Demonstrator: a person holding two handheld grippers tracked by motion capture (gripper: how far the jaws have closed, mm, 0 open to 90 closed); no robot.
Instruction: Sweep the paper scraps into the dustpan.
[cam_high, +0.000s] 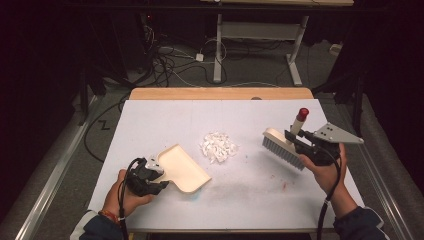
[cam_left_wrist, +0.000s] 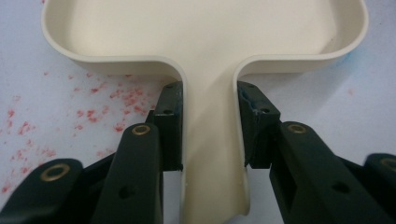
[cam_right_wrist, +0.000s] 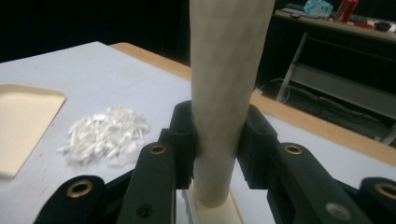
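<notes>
On the white-covered desk (cam_high: 165, 120), the left gripper (cam_high: 150, 178) has its jaws clenched on the handle of a cream dustpan (cam_high: 182, 170), which lies flat at the near left with its open mouth facing the pile of white scraps (cam_high: 218, 146) at the desk's middle. The right gripper (cam_high: 300, 141) has its jaws clamped around the cream handle of a hand brush (cam_high: 282, 146), held above the desk to the right of the scraps, bristles down and its red-tipped handle end up. Faint red specks (cam_left_wrist: 107, 105) mark the surface beside the dustpan's handle.
</notes>
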